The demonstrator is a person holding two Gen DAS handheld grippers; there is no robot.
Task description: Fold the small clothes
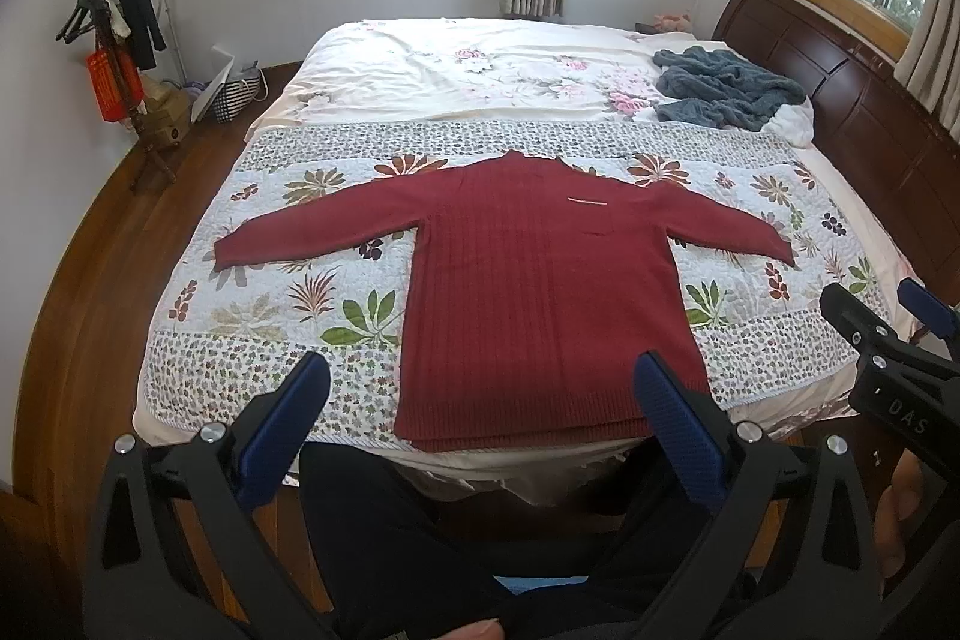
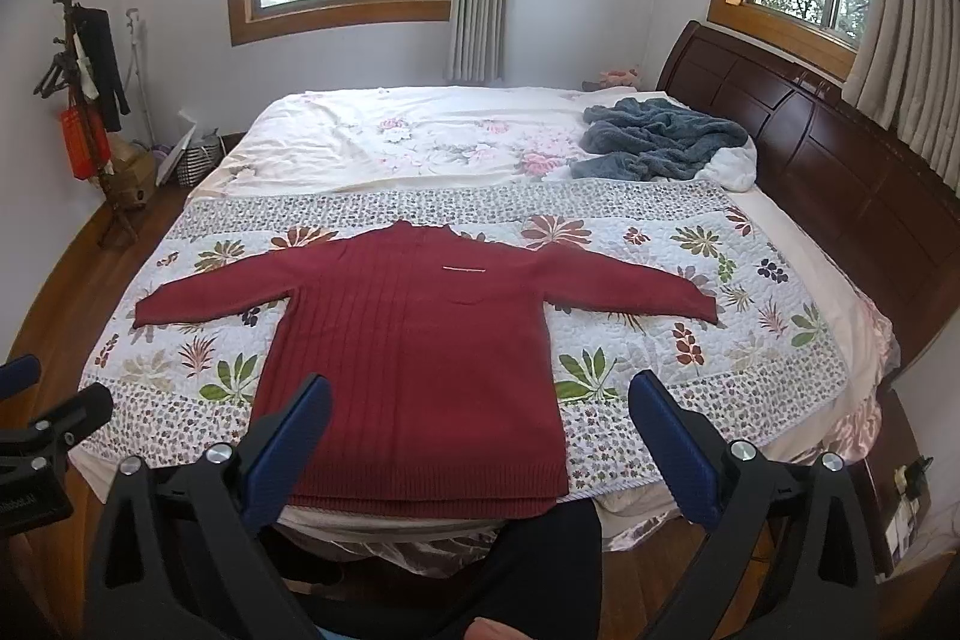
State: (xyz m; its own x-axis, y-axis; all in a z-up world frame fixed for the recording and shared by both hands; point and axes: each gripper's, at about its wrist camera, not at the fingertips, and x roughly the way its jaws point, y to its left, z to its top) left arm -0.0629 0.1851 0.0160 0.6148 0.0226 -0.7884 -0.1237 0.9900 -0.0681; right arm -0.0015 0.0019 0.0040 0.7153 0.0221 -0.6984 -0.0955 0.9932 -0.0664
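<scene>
left gripper [image 1: 489,394] fingers spread wide, right gripper [image 2: 480,415] likewise, both holding nothing

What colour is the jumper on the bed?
Dark red, with ribbed stripes. The jumper shows best in the right wrist view.

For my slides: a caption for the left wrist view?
Open left gripper above a red sweater laid flat, sleeves out, on a floral quilt.
</scene>
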